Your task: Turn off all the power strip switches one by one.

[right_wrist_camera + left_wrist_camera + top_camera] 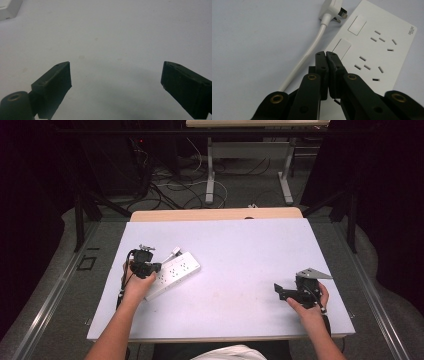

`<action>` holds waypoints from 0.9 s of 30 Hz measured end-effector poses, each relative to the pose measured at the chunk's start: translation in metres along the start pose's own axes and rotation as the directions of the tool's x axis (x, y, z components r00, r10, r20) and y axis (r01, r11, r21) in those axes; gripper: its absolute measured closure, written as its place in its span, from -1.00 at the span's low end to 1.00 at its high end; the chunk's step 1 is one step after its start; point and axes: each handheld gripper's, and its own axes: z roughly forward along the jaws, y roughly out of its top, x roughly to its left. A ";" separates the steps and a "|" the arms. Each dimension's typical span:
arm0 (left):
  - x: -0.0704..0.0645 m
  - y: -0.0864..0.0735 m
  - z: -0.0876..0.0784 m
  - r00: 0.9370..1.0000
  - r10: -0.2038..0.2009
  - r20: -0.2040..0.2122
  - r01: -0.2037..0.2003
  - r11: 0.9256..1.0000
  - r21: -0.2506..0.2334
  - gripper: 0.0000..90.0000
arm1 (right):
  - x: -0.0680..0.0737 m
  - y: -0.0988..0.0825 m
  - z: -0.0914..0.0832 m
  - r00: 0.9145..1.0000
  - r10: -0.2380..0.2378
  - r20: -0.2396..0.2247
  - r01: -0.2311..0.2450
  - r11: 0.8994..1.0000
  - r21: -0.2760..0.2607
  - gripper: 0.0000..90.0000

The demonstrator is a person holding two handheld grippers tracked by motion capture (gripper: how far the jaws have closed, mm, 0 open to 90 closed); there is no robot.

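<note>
The left gripper (326, 53) has its two black jaws pressed flat together with nothing between them, the tips poised over the near edge of the flat white plastic power strip (374, 47), just beside one of its blank rectangular switch panels; whether the tips touch the strip cannot be told. At about 11 o'clock from those tips runs the round white power cable (308, 55), which leads up to the white angled plug (332, 10) lying on the desk at 12 o'clock, its metal pins next to the strip's far corner. In the high view the left gripper (150, 266) sits over the strip's left part, and the power strip (177, 270) lies slantwise on the left half of the pale grey desk (240, 250), at roughly 9 o'clock from the desk's middle. The right gripper (116, 77) stands wide, its black jaws far apart over bare desk surface and holding nothing; a corner of the white strip shows at 10 o'clock in its own view. In the high view the right gripper (282, 290) rests low at the desk's right side, about 4 o'clock from the middle, well apart from the strip, pointing towards 9 o'clock.
</note>
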 end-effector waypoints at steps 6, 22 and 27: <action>0.000 0.000 0.002 1.000 0.004 -0.002 -0.004 1.000 0.004 0.96 | -0.001 0.000 0.000 1.000 -0.009 -0.001 0.009 1.000 -0.006 -0.80; 0.001 -0.001 0.002 1.000 -0.003 0.006 0.003 1.000 0.008 0.97 | -0.001 0.000 0.000 1.000 -0.009 0.000 0.009 1.000 -0.007 -0.80; 0.001 -0.001 0.002 1.000 0.002 0.005 -0.002 1.000 0.011 0.99 | -0.001 0.000 0.000 1.000 -0.007 -0.003 0.007 1.000 -0.007 -0.80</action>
